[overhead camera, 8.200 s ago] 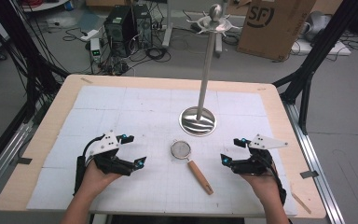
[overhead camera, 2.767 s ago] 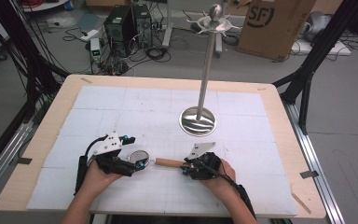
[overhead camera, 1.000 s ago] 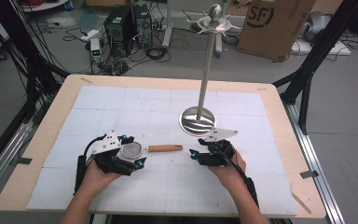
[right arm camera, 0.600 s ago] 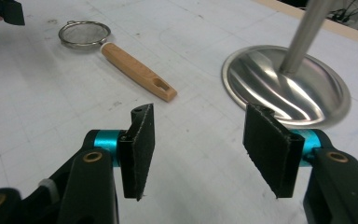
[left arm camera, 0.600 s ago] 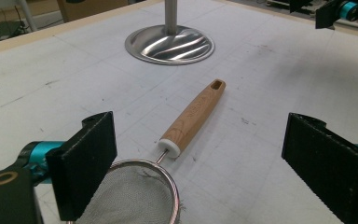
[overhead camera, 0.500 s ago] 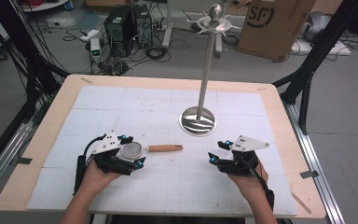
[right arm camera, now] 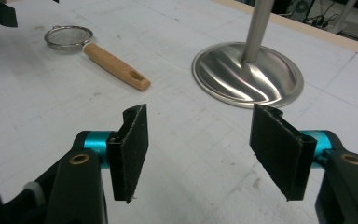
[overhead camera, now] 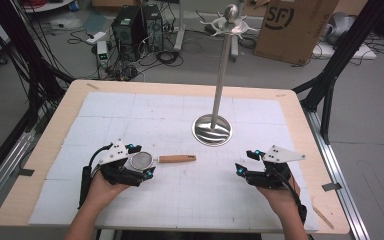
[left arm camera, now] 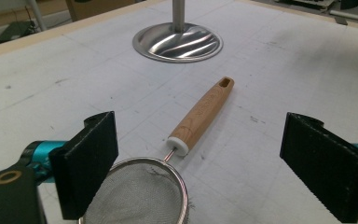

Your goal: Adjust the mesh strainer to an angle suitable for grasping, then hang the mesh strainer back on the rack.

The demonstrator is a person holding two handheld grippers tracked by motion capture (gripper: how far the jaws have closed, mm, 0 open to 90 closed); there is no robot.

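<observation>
Now the right gripper (overhead camera: 244,161) (jaws apart, empty) has drawn farther right from the strainer (overhead camera: 142,160).

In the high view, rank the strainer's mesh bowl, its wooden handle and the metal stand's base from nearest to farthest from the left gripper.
1. Mesh bowl: right at the left gripper, between its open jaws.
2. Wooden handle: on the table, pointing away to the right of the gripper.
3. Metal stand's base: farthest, up and right toward the table's middle.
</observation>
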